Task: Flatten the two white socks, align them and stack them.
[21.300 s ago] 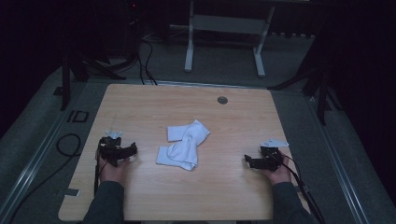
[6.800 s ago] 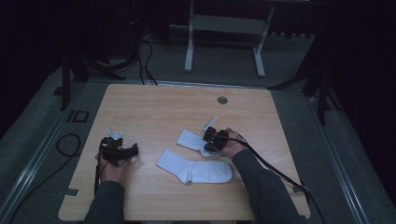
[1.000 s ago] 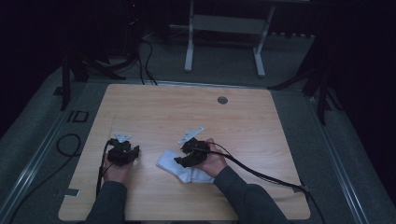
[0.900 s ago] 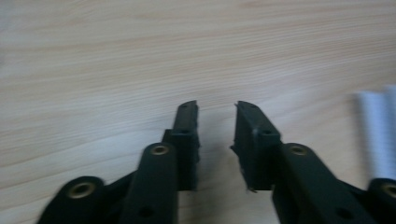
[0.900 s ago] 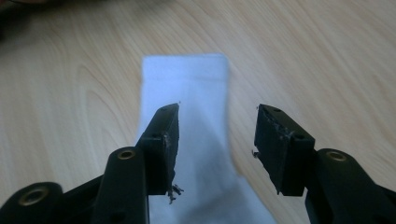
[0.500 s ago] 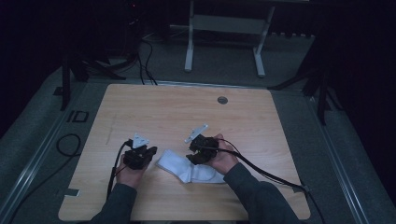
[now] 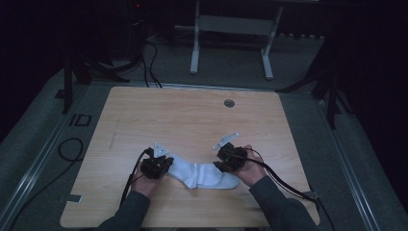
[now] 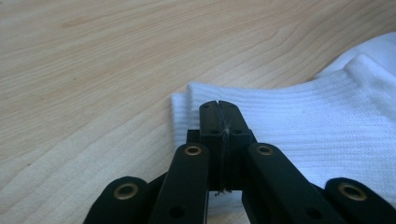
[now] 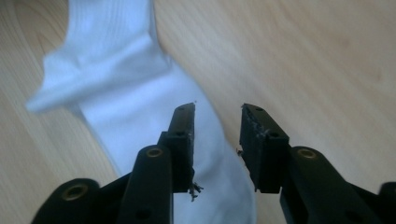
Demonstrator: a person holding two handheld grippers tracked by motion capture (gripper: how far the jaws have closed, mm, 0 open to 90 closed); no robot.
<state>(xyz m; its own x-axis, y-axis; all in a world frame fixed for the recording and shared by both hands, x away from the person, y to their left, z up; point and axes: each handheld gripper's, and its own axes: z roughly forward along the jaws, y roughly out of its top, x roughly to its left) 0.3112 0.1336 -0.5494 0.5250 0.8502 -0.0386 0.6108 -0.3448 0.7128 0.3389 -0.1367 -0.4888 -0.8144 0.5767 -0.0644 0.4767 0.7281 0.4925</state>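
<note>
- Nearest me, both of the person's forearms reach in over the near edge of the table [image 7: 144, 120], and everything now centres on the white sock pair [image 7: 199, 173] lying between the hands, near that edge.
- The left gripper [image 7: 156, 166] has come across from well out to the left of the socks and now sits on their left end, the ribbed cuff [image 8: 280, 121]. A second ago it stood apart from them.
- In the left gripper view its jaws are clenched flat together over the cuff. I cannot tell whether any fabric is actually pinched between the pads; they look closed on themselves, just above the cloth.
- The right gripper [image 7: 230, 156] has slid from on top of the socks toward their right end, the toe side. Its jaws have just been closing but a gap is left between them; the right gripper view shows the edge of the sock [image 9: 140, 107] under the left-hand jaw and nothing clamped.
- The socks have been drawn out from a bunched heap into a long shape, one laid on the other.
- My reading: the hands have taken up opposite ends to straighten or fold the pair, with the right end not yet gripped.
- Beyond the socks the tabletop is bare wood up to the small round grommet [image 7: 229, 103] near the far edge.
</note>
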